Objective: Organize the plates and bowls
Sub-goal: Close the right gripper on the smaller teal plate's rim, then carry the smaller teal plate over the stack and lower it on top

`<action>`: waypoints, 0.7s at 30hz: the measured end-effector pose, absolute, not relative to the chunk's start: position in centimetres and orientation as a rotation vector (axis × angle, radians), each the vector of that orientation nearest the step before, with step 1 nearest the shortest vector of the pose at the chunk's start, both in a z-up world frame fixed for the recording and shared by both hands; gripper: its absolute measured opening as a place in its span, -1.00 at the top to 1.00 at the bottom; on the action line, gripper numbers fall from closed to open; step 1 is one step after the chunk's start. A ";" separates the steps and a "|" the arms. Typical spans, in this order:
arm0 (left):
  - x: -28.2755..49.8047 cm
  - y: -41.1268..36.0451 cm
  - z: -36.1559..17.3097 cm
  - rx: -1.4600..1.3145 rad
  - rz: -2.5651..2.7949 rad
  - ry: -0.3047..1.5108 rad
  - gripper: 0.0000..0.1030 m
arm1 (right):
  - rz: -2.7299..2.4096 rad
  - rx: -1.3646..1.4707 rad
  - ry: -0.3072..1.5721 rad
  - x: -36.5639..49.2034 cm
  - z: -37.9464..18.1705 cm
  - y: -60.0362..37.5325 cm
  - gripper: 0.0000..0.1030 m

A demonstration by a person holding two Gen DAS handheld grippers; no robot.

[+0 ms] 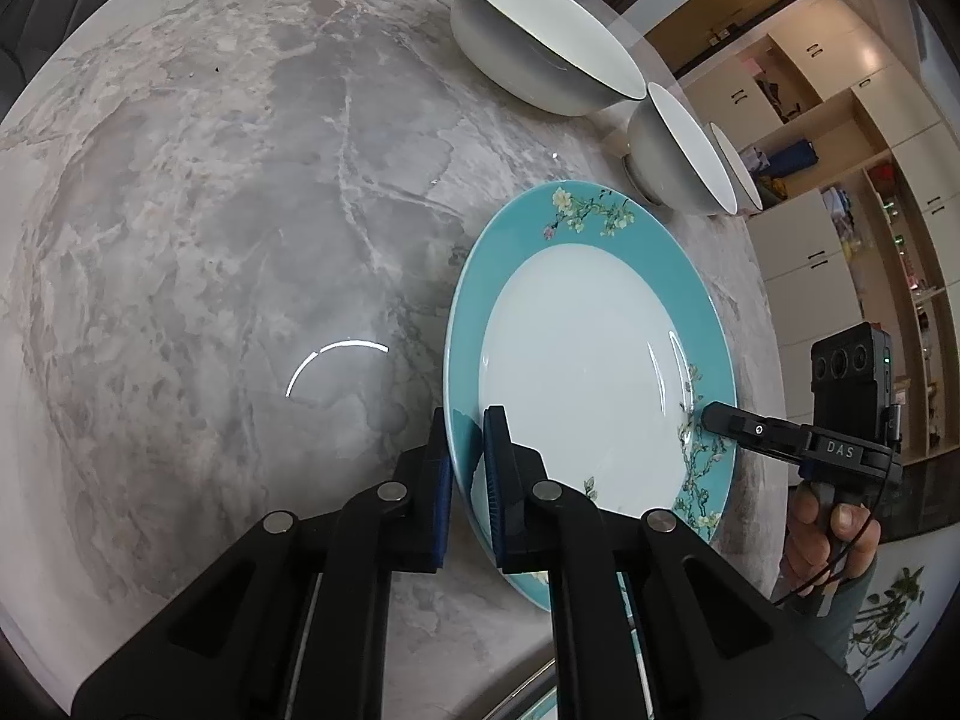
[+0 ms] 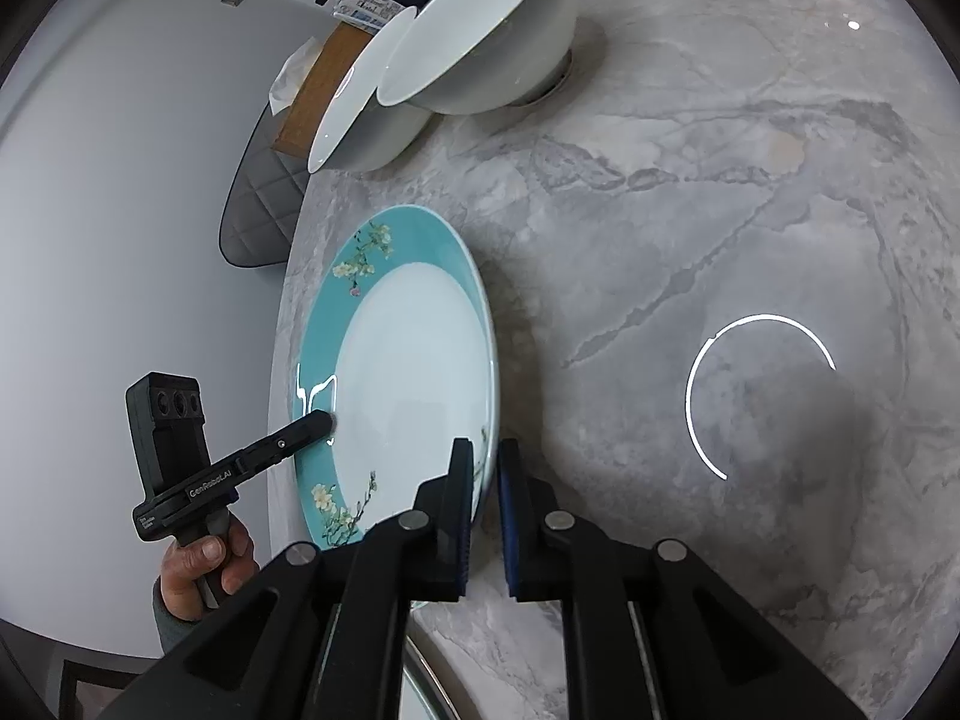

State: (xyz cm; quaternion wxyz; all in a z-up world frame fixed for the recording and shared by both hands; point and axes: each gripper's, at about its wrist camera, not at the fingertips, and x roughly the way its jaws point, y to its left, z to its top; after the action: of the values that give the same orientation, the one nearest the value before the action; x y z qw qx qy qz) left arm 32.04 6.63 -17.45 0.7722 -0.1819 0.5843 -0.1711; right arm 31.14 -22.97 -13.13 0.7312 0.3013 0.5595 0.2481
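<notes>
In the left wrist view, the marble table (image 1: 210, 228) fills the left and middle of the frame. At the bottom centre the left gripper (image 1: 467, 438) is clamped on the near rim of the teal plate (image 1: 588, 372), one blue pad under the rim and the other on top, so the plate's edge sits right between the fingertips. The plate spreads from there up and to the right, its white middle bare and its teal band painted with blossom sprigs. Above it, in the upper middle, stands a large white bowl (image 1: 528, 42), and to its right a smaller white bowl (image 1: 678, 162) with another rim showing just behind it. At the right edge of the plate, the right gripper (image 1: 717, 417) pinches the far rim, held by a hand (image 1: 831, 540) at the lower right.

In the right wrist view, a hand (image 2: 204, 564) at the lower left holds the left gripper (image 2: 321, 420), whose tip grips the plate's left rim. The teal plate (image 2: 414, 372) lies left of centre near the table's edge. The right gripper (image 2: 485, 462) at the bottom centre is closed on the plate's right rim, the edge caught between its pads. Two white bowls (image 2: 480, 42) sit at the upper middle, well apart from both grippers. The marble table (image 2: 720, 210) takes up the right side.
</notes>
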 end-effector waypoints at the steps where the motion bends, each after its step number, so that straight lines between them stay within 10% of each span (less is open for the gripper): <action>1: 32.0 6.7 -17.4 -0.397 -0.371 1.265 0.85 | 0.542 0.661 1.230 31.1 -13.1 -22.9 0.81; 21: 29.5 7.4 -14.8 -0.384 -0.398 1.207 0.85 | 0.541 0.640 1.184 29.7 -10.8 -22.8 0.79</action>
State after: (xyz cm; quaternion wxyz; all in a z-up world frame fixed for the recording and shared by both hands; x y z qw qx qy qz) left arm 29.46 7.43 -14.81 0.7876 -0.1784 0.5601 -0.1849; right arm 29.69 -22.79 -10.81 0.7482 0.2925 0.5417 0.2474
